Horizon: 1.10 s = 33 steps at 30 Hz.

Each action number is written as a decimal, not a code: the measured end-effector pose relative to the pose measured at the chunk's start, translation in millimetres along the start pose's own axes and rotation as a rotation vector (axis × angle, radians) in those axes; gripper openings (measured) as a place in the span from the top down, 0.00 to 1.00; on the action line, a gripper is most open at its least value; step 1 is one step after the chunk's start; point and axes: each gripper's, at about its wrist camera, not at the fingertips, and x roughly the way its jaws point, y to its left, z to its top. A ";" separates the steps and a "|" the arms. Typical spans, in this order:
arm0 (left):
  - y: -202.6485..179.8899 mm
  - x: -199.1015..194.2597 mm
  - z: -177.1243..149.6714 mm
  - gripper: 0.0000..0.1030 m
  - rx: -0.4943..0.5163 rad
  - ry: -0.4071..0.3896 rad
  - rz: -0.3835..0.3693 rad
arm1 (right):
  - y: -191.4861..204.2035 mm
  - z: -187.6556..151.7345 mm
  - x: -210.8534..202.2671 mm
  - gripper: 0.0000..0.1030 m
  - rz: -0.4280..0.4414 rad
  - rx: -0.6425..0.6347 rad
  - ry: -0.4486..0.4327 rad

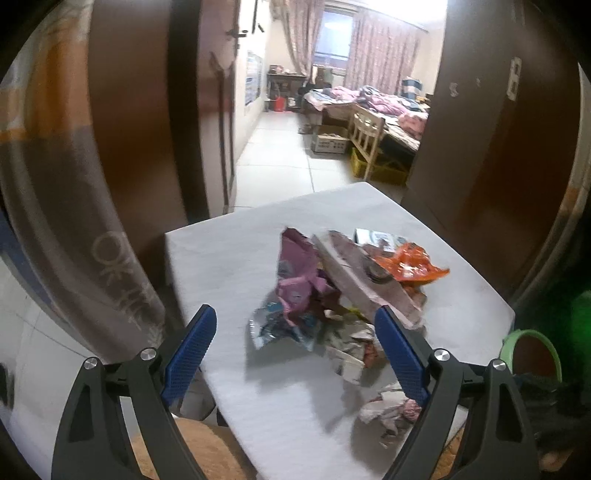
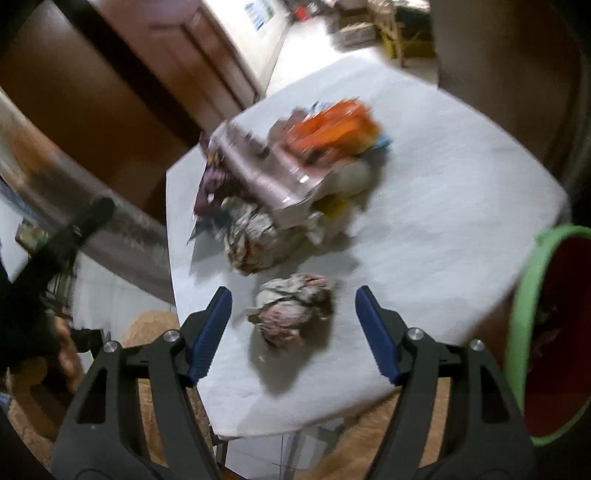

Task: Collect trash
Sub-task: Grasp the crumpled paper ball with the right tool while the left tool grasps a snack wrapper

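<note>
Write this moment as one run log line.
left gripper: open, empty | right gripper: open, above crumpled paper ball | trash pile: on table | bin: beside table

Crumpled wrappers (image 1: 332,291) heaped on table; paper ball (image 2: 293,310) apart.

Dark brown wooden door (image 1: 140,110) at left of frame, second brown panel (image 1: 491,140) at right. Between them, doorway opens onto bedroom: pale tiled floor (image 1: 273,155), unmade bed (image 1: 373,107) at centre right, wooden chair (image 1: 365,129) beside it, cardboard box (image 1: 330,138) on floor. Patterned curtains (image 1: 380,48) flank dim window (image 1: 334,33) at top centre. Small desk (image 1: 286,79) against far wall.
</note>
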 end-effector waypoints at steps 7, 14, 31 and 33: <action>26.8 8.4 -2.0 0.19 -0.066 0.007 0.020 | 7.7 -9.3 57.0 0.46 -0.034 -0.002 0.133; 31.6 44.4 3.1 0.19 -0.117 0.066 -0.009 | 1.6 -21.6 59.5 0.66 -0.009 0.009 0.130; 17.6 187.7 29.2 0.20 -0.156 0.331 -0.103 | -26.8 -25.1 40.5 0.66 0.026 0.076 0.093; 18.1 192.7 29.0 0.28 -0.172 0.336 -0.107 | -27.7 -25.9 41.0 0.66 0.029 0.080 0.094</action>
